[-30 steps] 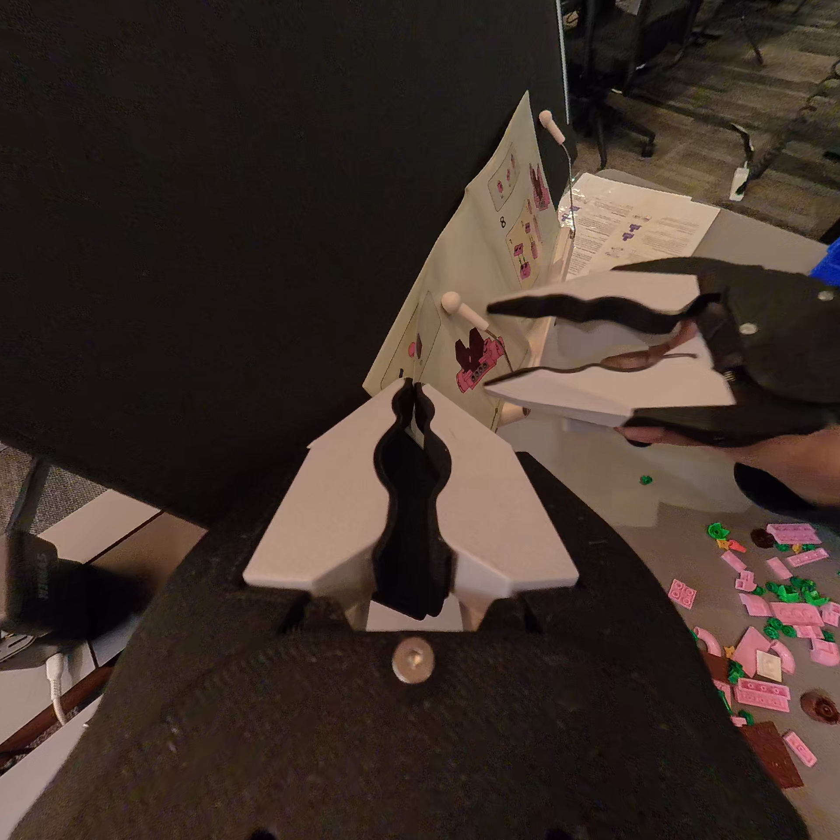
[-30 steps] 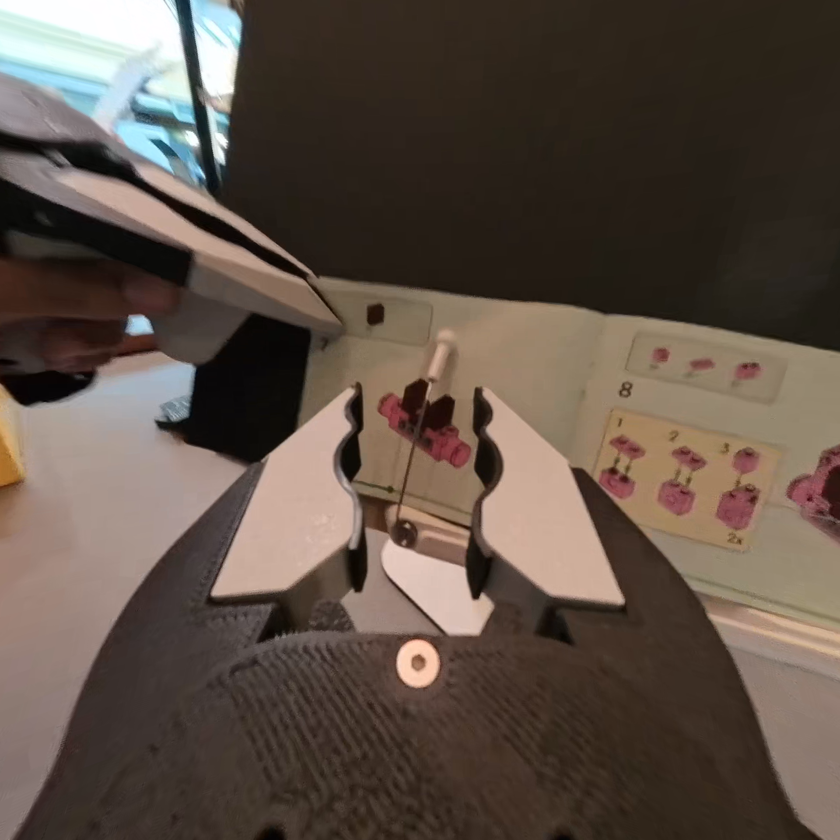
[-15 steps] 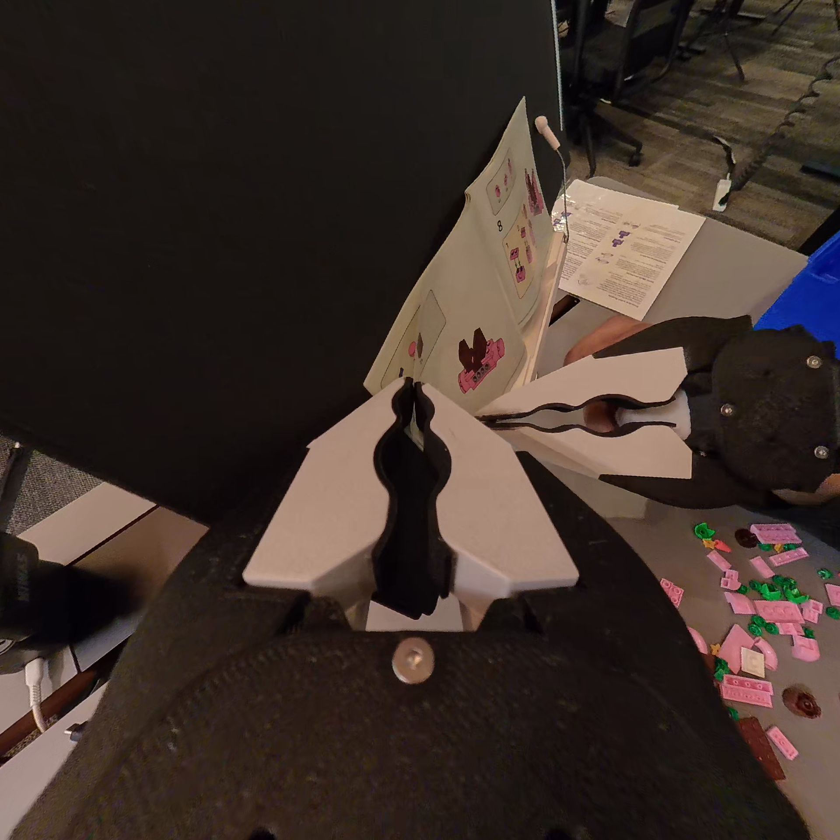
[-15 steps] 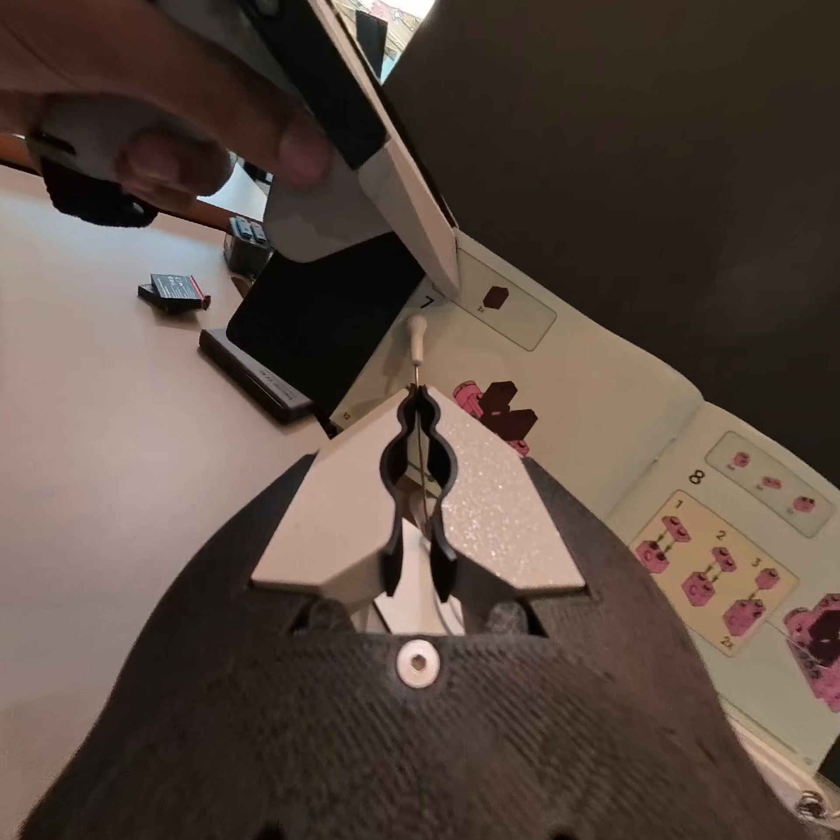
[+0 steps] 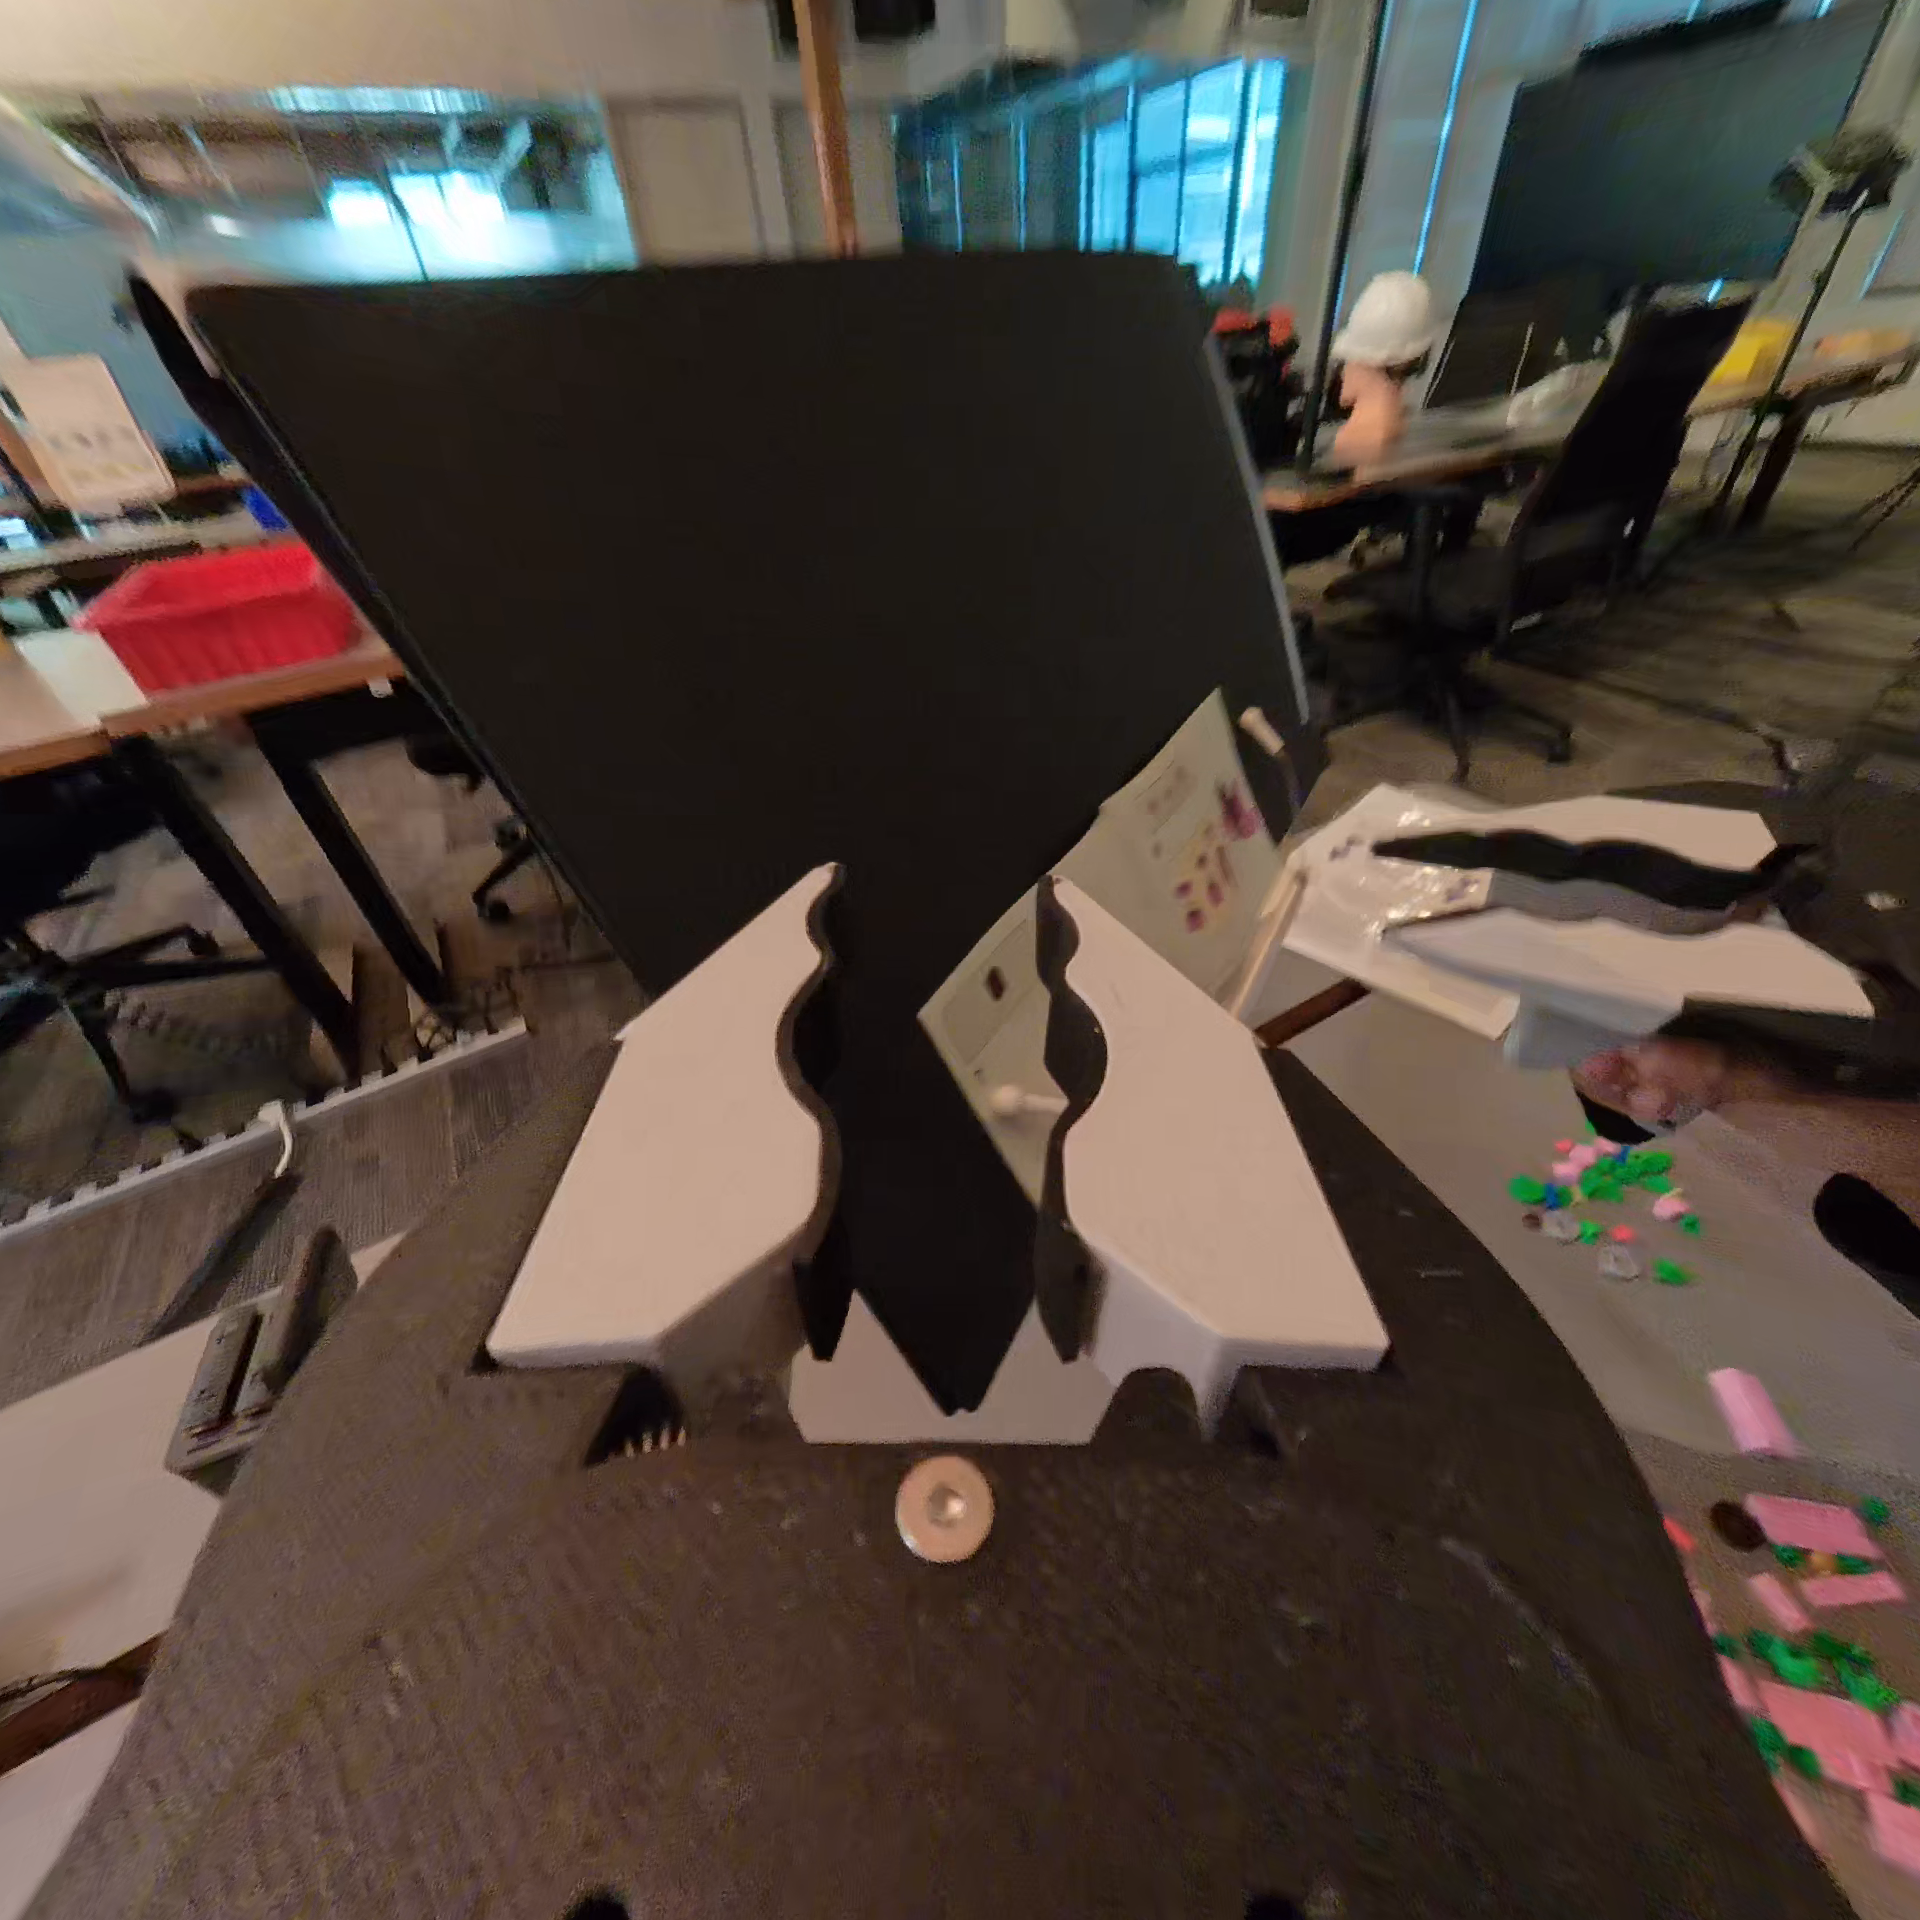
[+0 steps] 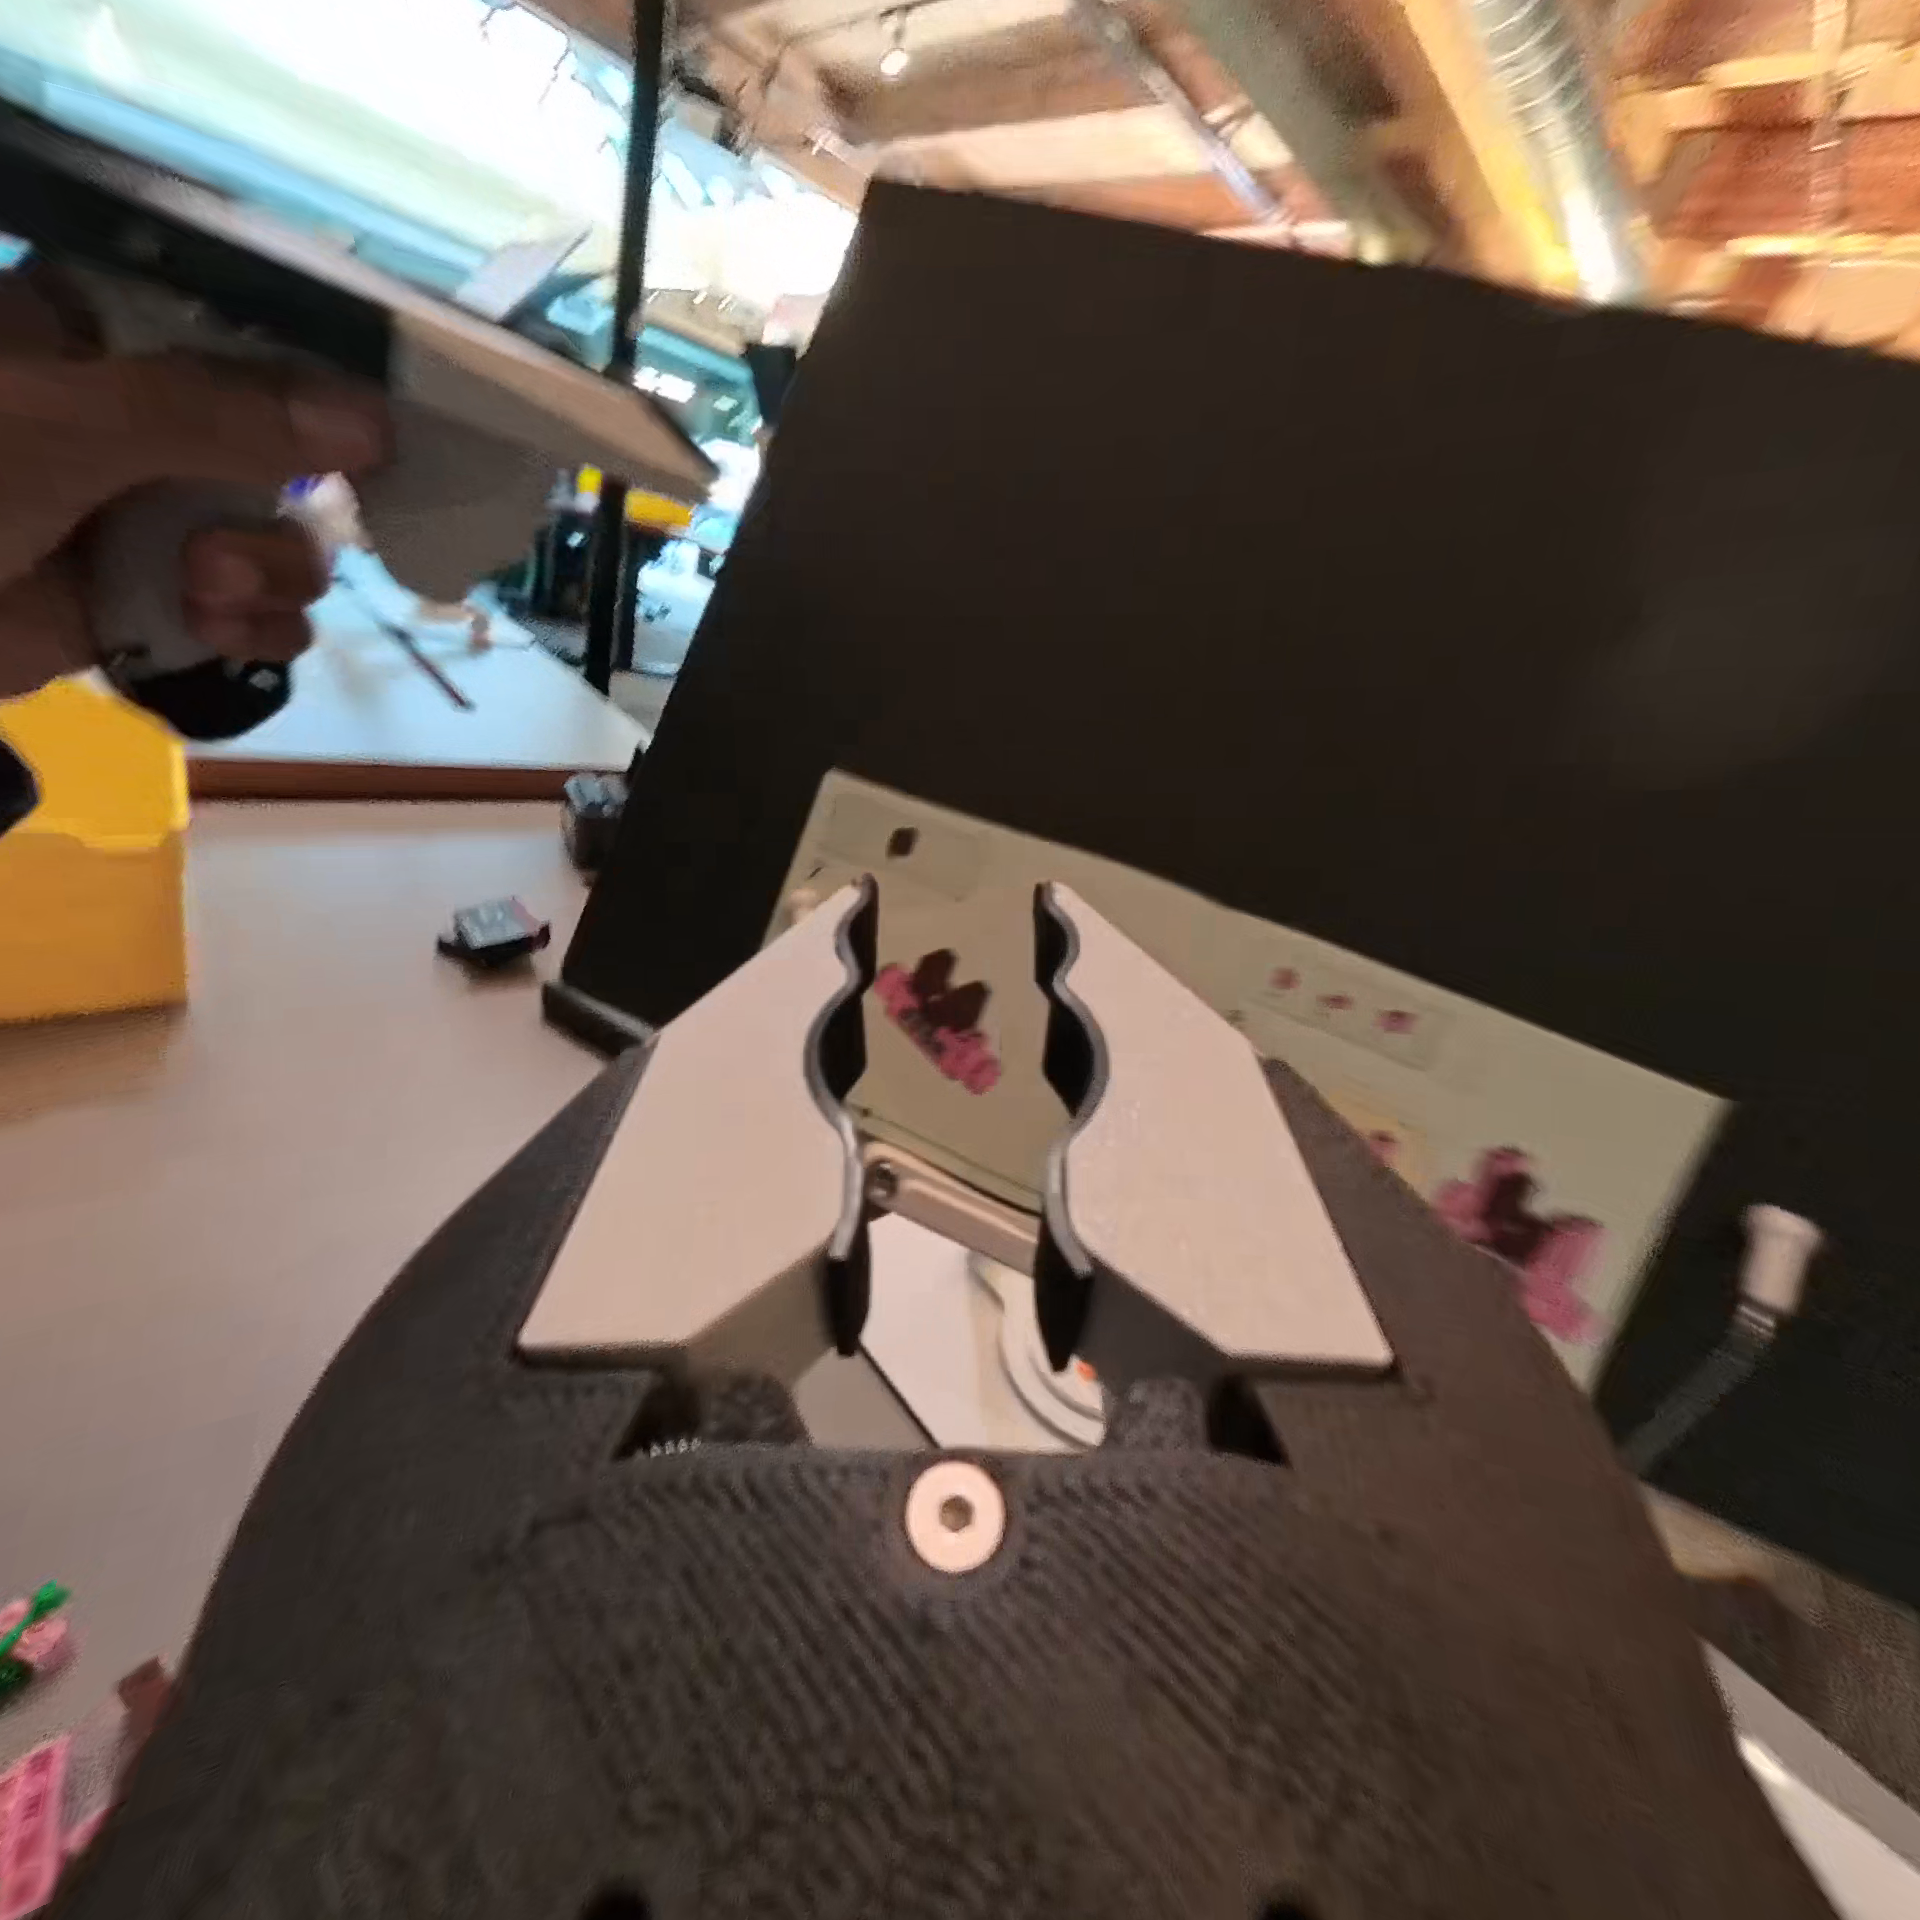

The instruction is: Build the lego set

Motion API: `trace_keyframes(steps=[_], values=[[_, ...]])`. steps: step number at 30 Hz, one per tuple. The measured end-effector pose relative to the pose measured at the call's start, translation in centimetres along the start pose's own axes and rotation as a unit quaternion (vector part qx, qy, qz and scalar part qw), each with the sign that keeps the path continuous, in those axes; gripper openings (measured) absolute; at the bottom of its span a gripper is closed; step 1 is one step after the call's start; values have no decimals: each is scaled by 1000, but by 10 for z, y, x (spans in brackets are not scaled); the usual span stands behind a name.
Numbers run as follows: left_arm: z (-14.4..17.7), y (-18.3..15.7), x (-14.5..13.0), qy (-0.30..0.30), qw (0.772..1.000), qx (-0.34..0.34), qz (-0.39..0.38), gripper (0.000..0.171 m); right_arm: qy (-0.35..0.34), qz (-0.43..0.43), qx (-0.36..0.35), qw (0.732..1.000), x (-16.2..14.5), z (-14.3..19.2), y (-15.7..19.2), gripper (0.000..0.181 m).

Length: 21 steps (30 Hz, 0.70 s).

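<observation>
Pale-green instruction booklet propped mid-frame; both hand-held grippers gape empty.
Left hand-held gripper or right hand-held gripper could topple it, being close.

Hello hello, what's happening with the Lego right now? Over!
Left gripper and right gripper: jaws open, both empty. Instruction booklet propped against black board. Loose bricks untouched on table. Nothing blocking.

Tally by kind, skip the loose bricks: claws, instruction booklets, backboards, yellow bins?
Black claws with grey fingers: 2 (left claw, right claw)
Open pale-green paper instruction booklet: 1
Tall black backboard: 1
Yellow plastic bin: 1
Total: 5
</observation>
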<state>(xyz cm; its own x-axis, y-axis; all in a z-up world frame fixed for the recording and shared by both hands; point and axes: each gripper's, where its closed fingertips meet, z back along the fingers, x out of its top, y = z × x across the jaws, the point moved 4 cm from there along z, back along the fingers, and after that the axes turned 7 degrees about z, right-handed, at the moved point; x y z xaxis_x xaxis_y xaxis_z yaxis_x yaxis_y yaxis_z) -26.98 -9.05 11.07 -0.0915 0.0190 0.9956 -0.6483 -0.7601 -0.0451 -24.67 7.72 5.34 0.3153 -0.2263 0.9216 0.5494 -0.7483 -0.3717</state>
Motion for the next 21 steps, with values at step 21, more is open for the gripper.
trace_keyframes(steps=[21], values=[[70,-219,-211,66,945,-314,-59,16,116,-33,-3,993,-100,209,99,19]])
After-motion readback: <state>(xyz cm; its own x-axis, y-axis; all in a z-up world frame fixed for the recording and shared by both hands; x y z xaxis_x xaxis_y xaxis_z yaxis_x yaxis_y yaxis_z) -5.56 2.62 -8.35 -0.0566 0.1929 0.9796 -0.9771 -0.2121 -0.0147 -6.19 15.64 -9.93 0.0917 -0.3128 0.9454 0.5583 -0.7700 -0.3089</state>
